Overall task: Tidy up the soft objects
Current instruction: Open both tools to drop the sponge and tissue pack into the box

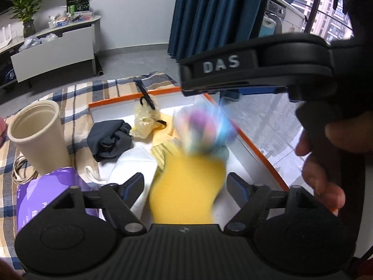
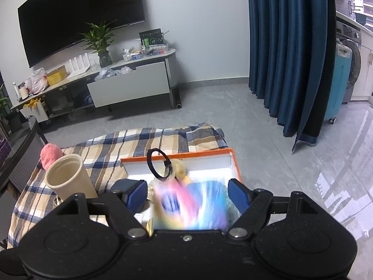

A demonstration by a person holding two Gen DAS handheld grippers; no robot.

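Observation:
A yellow soft toy (image 1: 188,186) with a blurred multicoloured top (image 1: 205,126) hangs over the white, orange-rimmed box (image 1: 256,149). My left gripper (image 1: 186,183) is open, and the yellow body sits between its pads without being pinched. Seen side-on, my right gripper (image 1: 186,79) hovers above the box. In the right wrist view the right gripper (image 2: 187,192) stands wide, with the blurred colourful toy (image 2: 193,205) between its pads and a gap on the left side. The box (image 2: 177,157) lies below it.
The box holds a black cloth (image 1: 109,140), a pale yellow bag (image 1: 145,121) with a black hair ring (image 2: 160,163), and a white cloth (image 1: 132,163). On the plaid blanket (image 1: 77,100) are a cream cup (image 1: 37,135), a purple pack (image 1: 53,186), a cable (image 1: 23,170) and a pink fuzzy item (image 2: 50,155).

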